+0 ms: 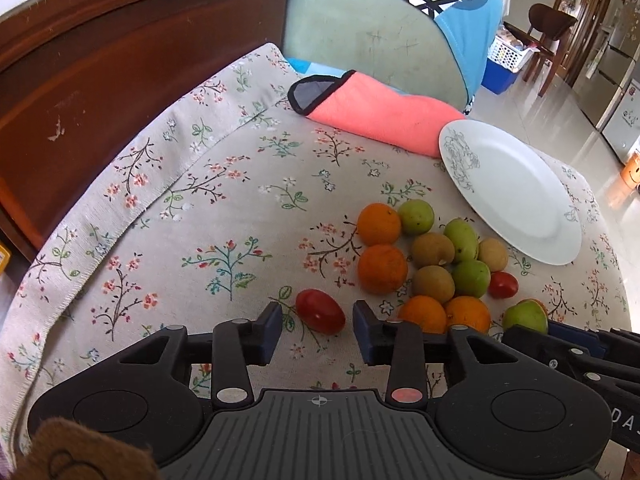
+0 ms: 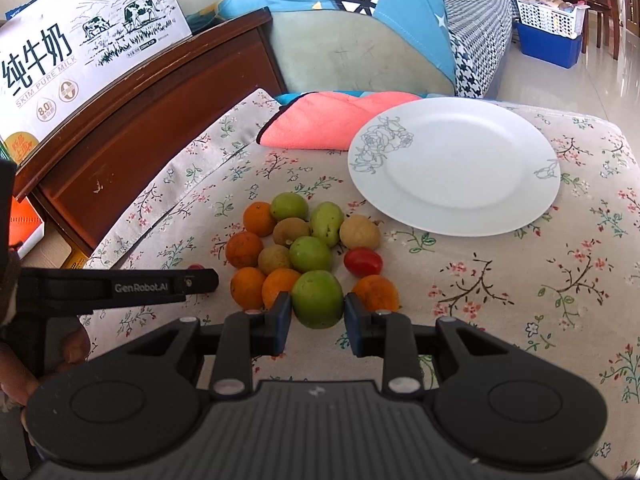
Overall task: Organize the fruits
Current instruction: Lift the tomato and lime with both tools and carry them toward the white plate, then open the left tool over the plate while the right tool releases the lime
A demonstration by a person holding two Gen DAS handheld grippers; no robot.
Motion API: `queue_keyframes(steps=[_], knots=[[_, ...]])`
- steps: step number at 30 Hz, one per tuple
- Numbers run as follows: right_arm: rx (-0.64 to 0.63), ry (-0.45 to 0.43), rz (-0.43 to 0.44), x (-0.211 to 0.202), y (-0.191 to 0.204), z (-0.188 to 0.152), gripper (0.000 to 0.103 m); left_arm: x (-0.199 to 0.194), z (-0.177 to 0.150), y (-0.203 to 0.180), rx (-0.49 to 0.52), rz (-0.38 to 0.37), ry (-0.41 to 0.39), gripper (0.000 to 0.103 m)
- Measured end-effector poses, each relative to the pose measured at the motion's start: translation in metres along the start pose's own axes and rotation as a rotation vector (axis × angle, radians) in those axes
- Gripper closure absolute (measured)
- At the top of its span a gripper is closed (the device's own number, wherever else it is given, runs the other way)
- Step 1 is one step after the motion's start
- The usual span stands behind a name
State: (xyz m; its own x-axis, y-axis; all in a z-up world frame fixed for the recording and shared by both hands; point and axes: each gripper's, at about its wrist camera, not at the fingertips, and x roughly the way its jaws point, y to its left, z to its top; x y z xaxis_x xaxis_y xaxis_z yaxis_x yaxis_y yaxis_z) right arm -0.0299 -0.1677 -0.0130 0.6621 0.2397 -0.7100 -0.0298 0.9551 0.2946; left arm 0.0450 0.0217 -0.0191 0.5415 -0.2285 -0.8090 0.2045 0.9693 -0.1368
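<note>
A pile of oranges (image 1: pixel 382 268), green fruits (image 1: pixel 471 273), brown fruits (image 1: pixel 433 283) and a small red tomato (image 1: pixel 503 284) lies on the floral cloth (image 1: pixel 208 216), near a white plate (image 1: pixel 516 196). My left gripper (image 1: pixel 316 320) is open, its fingers on either side of a separate red tomato (image 1: pixel 320 311). My right gripper (image 2: pixel 314 314) is shut on a large green fruit (image 2: pixel 317 299) at the pile's near edge, pads touching both sides. The plate (image 2: pixel 456 164) lies behind the pile (image 2: pixel 294 248) in the right wrist view.
A folded pink cloth (image 2: pixel 320 124) lies beside the plate. A wooden headboard (image 2: pixel 132 120) with a milk carton box (image 2: pixel 76 36) stands at the left. Blue and green cushions (image 2: pixel 360 32) sit behind the table. The left gripper's side (image 2: pixel 116 286) shows left of the pile.
</note>
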Motion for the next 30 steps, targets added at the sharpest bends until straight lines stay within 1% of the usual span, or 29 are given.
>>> queue_keyframes(steps=[2, 8, 13, 18, 20, 24, 27, 30], knots=[[0.004, 0.001, 0.002, 0.0, 0.0, 0.0, 0.074, 0.001, 0.0, 0.0, 0.0, -0.002, -0.002, 0.079], [0.027, 0.005, 0.008, 0.0, -0.004, 0.001, 0.074, -0.005, 0.001, -0.002, -0.005, 0.001, -0.044, 0.08], [0.059, 0.007, 0.02, -0.004, -0.01, 0.006, 0.074, -0.015, 0.009, -0.003, -0.036, -0.005, -0.08, 0.08], [0.082, -0.021, 0.014, -0.014, -0.021, 0.021, 0.074, -0.027, 0.023, -0.016, -0.026, -0.044, -0.132, 0.08], [0.092, -0.038, 0.012, -0.018, -0.028, 0.03, 0.074, -0.028, 0.029, -0.022, -0.026, -0.072, -0.139, 0.079], [0.092, -0.074, -0.019, -0.021, -0.045, 0.051, 0.074, -0.024, 0.039, -0.038, -0.019, -0.106, -0.137, 0.079], [0.123, -0.075, -0.025, -0.019, -0.058, 0.059, 0.074, -0.02, 0.047, -0.055, -0.011, -0.138, -0.137, 0.079], [0.143, -0.059, -0.038, -0.015, -0.068, 0.061, 0.074, -0.016, 0.052, -0.072, 0.019, -0.168, -0.151, 0.079]])
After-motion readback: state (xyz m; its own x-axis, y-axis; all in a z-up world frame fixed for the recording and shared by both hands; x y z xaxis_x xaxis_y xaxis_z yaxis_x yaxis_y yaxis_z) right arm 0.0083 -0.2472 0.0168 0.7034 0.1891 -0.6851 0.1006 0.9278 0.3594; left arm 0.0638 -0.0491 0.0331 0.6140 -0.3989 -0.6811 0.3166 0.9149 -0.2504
